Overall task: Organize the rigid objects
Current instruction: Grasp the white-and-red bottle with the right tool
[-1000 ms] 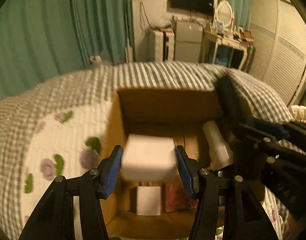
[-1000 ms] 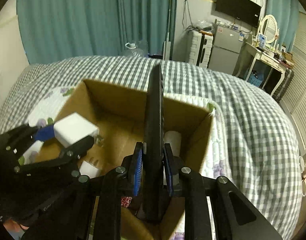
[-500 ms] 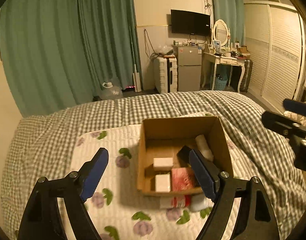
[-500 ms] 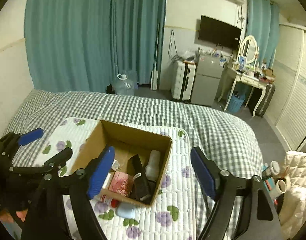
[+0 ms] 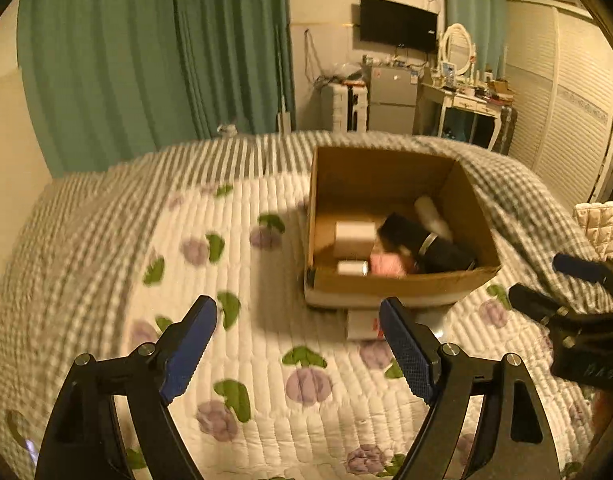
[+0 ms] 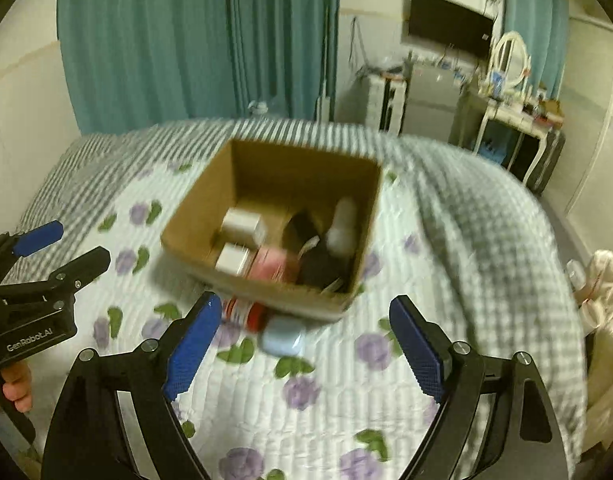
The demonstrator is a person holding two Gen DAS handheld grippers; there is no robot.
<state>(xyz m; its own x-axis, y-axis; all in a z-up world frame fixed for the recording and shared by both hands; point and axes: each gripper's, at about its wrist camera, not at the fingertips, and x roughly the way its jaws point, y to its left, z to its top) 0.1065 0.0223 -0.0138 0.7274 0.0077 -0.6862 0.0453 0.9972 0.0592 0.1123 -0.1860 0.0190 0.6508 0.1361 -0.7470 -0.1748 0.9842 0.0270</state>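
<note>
- Bedroom setting: teal curtains [image 5: 154,64] at the back, and a bed [image 5: 86,208] with a checked cover and a white quilted mat [image 5: 266,360] printed with purple flowers, which carries everything.
- Cardboard box [image 5: 390,284] sits on the mat, open at the top, ahead of both grippers and touched by neither. Judged light and fairly stiff, though its walls would flex, so a rim is the best place to grip it if it has to be shifted.
- Inside the box lie a black object [image 5: 430,240], two white blocks [image 5: 354,234], a pale cylinder [image 5: 430,212] by the right wall and a pink item [image 5: 386,264]. The pictures are blurred, so exact kinds cannot be told.
- Red-and-white container [image 6: 244,314], with a pale blue cap [image 6: 280,336] at its near end, lies on the mat against the box's near wall, outside it. This looks like the piece left to put away. It is probably light, rigid and smooth, so it may roll or slip; taking it across the body, not the cap, seems safest.
- Left gripper [image 5: 296,344] hovers above the mat near the box, its jaws spread wide and holding nothing.
- Right gripper [image 6: 302,344] hangs above the container, its jaws likewise wide apart and empty.
</note>
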